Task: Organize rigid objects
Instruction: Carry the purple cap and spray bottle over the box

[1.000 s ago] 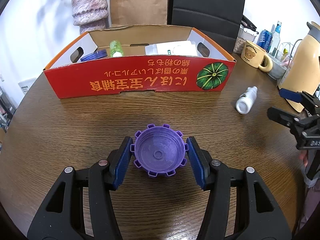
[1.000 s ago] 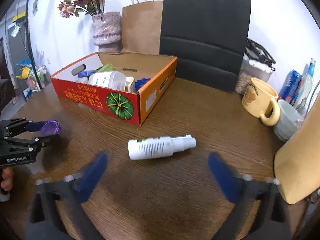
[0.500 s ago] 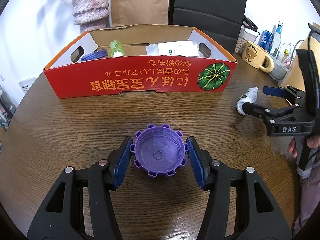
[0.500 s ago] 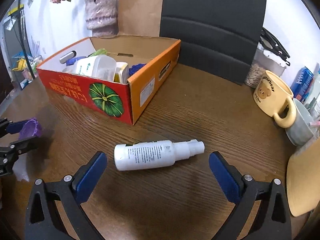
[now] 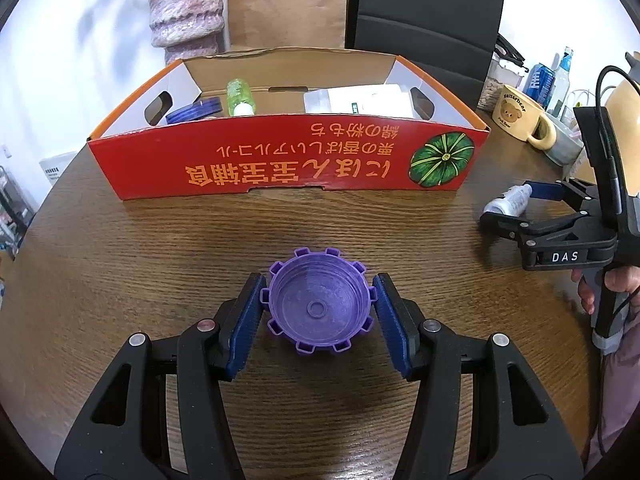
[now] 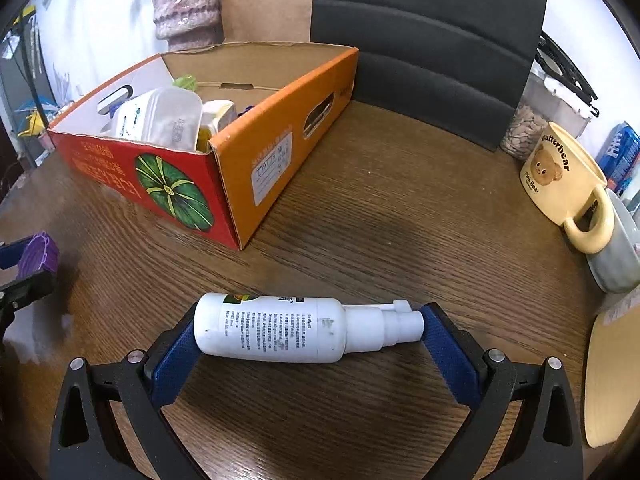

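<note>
A purple toothed lid (image 5: 318, 307) lies open side up on the table between the blue pads of my left gripper (image 5: 318, 312); the pads stand close on both sides with small gaps. A white pump bottle (image 6: 296, 329) lies on its side between the wide-open fingers of my right gripper (image 6: 306, 338), its base near the left pad and its nozzle at the right pad. The bottle (image 5: 507, 203) and right gripper (image 5: 516, 210) also show in the left wrist view. A red and orange cardboard box (image 5: 280, 168) holds several containers.
A cream bear mug (image 6: 564, 184) and a grey bowl (image 6: 616, 256) stand at the right, with a cream kettle (image 5: 628, 120) and cans behind. A vase (image 5: 184, 4), paper bag and black chair back stand behind the box (image 6: 256, 168). The round wooden table (image 5: 160, 264) edge curves nearby.
My right gripper has moved forward and down to the white bottle, which now lies between its fingers. The left gripper and purple lid have not moved.
</note>
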Tool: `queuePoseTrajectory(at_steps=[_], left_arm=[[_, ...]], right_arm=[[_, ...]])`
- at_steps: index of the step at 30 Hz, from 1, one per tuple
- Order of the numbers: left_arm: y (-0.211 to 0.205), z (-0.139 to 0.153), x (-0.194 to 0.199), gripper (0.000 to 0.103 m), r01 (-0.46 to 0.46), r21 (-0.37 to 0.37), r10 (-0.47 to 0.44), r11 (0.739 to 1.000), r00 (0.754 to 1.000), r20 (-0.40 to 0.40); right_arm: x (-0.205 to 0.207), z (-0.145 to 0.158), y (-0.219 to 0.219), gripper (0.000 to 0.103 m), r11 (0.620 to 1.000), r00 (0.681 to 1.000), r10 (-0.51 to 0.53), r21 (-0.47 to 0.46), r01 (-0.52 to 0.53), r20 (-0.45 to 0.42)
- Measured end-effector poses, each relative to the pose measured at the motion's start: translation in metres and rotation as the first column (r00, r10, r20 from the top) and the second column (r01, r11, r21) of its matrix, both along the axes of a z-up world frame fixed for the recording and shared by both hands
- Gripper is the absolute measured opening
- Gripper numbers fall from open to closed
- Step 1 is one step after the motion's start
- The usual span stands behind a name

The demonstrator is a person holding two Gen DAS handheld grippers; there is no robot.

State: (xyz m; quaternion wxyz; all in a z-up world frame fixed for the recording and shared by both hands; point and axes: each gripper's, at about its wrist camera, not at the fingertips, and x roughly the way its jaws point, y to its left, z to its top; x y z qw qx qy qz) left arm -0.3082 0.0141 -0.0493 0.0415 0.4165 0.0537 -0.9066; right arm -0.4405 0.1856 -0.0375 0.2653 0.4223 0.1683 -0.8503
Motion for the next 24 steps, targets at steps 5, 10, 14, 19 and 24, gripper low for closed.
queuePoseTrajectory(at_steps=[5, 10, 14, 19, 24], left_arm=[[-0.002, 0.002, -0.001, 0.051, -0.003, 0.002, 0.003, 1.0, 1.0, -0.013], [-0.004, 0.007, -0.001, 0.051, -0.006, 0.0, 0.006, 1.0, 0.999, -0.033], [-0.007, 0.015, 0.001, 0.051, -0.016, -0.011, 0.015, 1.0, 0.997, -0.069], [-0.012, 0.027, 0.004, 0.051, -0.038, -0.023, 0.034, 0.999, 0.992, -0.125], [-0.023, 0.038, 0.003, 0.051, -0.065, -0.025, 0.06, 0.998, 0.984, -0.166]], right_arm=[[0.008, 0.005, -0.002, 0.1, 1.0, 0.999, 0.004, -0.001, -0.004, -0.043], [0.017, 0.012, -0.003, 0.1, 1.0, 0.997, -0.002, -0.008, 0.001, -0.083], [0.028, 0.023, -0.006, 0.1, 1.0, 0.992, -0.005, -0.026, 0.002, -0.126], [0.04, 0.042, -0.011, 0.1, 0.997, 0.984, -0.02, -0.075, 0.006, -0.178], [0.049, 0.062, -0.025, 0.1, 0.991, 0.976, -0.043, -0.13, 0.015, -0.214]])
